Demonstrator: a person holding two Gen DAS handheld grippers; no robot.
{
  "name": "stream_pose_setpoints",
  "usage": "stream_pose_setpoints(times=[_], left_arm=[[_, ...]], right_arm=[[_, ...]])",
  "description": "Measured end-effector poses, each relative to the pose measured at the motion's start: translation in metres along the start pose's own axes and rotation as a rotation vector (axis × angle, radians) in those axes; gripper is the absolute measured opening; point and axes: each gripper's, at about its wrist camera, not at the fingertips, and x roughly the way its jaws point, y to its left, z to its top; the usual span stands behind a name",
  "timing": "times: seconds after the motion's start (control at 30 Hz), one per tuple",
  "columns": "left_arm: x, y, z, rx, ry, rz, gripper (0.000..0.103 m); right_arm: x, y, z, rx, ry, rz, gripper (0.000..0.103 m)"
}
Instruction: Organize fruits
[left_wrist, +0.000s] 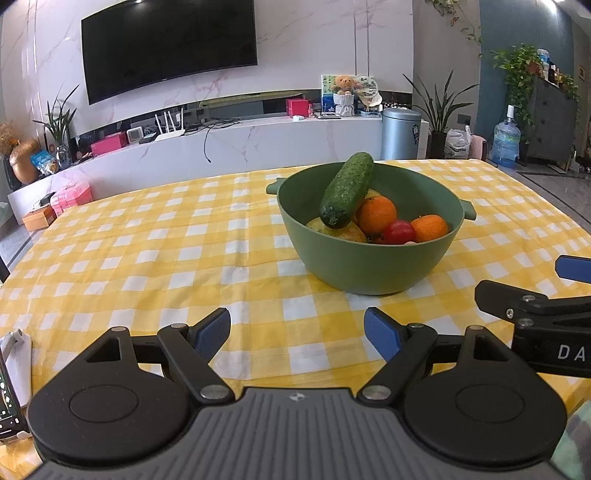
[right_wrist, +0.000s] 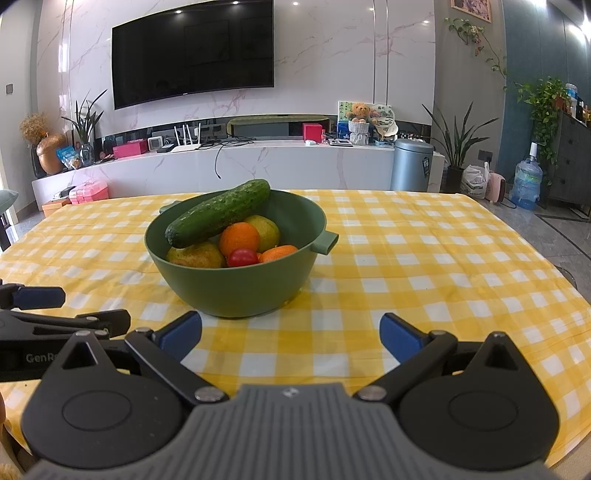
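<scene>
Both empty: your left hand-held gripper (left_wrist: 297, 334) and right hand-held gripper (right_wrist: 290, 338) sit with jaws spread wide, low over the counter's (left_wrist: 147, 251) near edge. The green bowl (right_wrist: 236, 291) stands mid-counter, holding a cucumber (right_wrist: 218, 213) propped on the rim, oranges (right_wrist: 239, 238), a tomato (right_wrist: 242, 257) and yellowish fruit, maybe pears. The cucumber looks stiff, bumpy and light; grip it across the middle. The tomato is probably soft and slick, so squeeze gently.
</scene>
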Motion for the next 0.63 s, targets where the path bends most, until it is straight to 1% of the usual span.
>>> stream_pose_setpoints(times=[0.27, 0.63], left_arm=[[-0.0043, -0.005, 0.001, 0.003, -0.006, -0.005, 0.096], [-0.0018, 0.002, 0.0026, -0.003, -0.008, -0.011, 0.096]], right_arm=[[-0.0001, 0.0002, 0.0, -0.001, 0.001, 0.0, 0.099], [-0.0004, -0.0005, -0.0002, -0.002, 0.001, -0.001, 0.099]])
